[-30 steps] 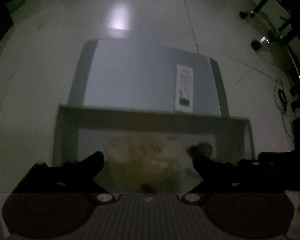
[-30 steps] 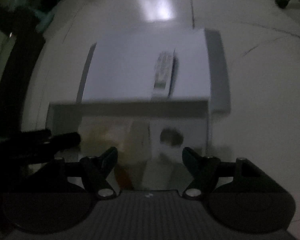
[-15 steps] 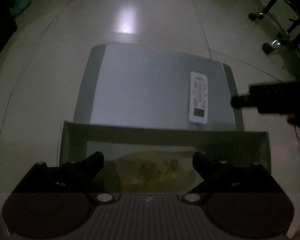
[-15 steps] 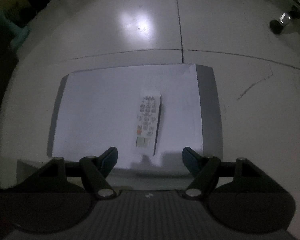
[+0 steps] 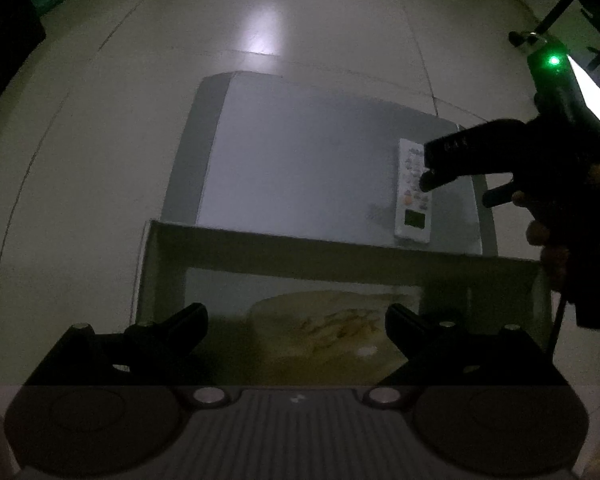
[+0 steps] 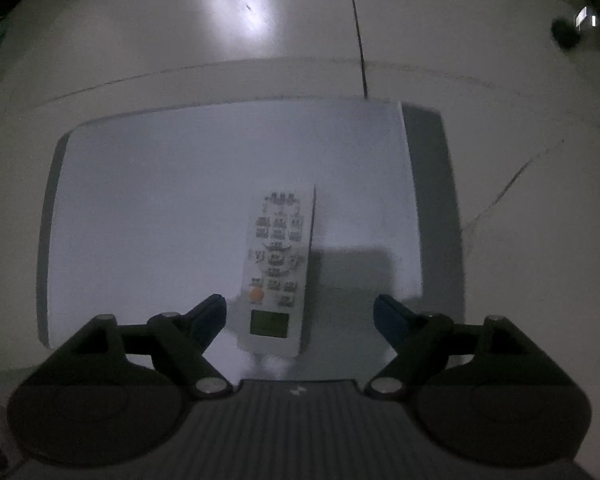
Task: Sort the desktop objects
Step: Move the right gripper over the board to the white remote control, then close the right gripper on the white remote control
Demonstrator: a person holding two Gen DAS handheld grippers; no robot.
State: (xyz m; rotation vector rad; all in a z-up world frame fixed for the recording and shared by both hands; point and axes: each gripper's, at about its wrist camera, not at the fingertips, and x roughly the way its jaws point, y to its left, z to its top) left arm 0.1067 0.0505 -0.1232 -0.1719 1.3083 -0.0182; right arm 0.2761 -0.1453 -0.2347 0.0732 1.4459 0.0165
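A white remote control (image 6: 275, 270) with a small screen and an orange button lies on a pale table top (image 6: 160, 208). My right gripper (image 6: 300, 314) is open and hovers just above the remote's near end, one finger on each side. In the left wrist view the remote (image 5: 414, 196) lies at the table's right side and the right gripper (image 5: 440, 160) reaches over it. My left gripper (image 5: 296, 322) is open and empty above an open box (image 5: 228, 252) that holds a clear bag of yellowish things (image 5: 332, 332).
The table (image 5: 300, 168) stands on a pale tiled floor (image 5: 100, 120). The box sits at the table's near edge. Chair legs and castors (image 5: 524, 36) stand at the far right. The room is dim.
My right gripper has moved forward from over the box to the remote and come down close to it. My left gripper has pulled back and up a little over the box.
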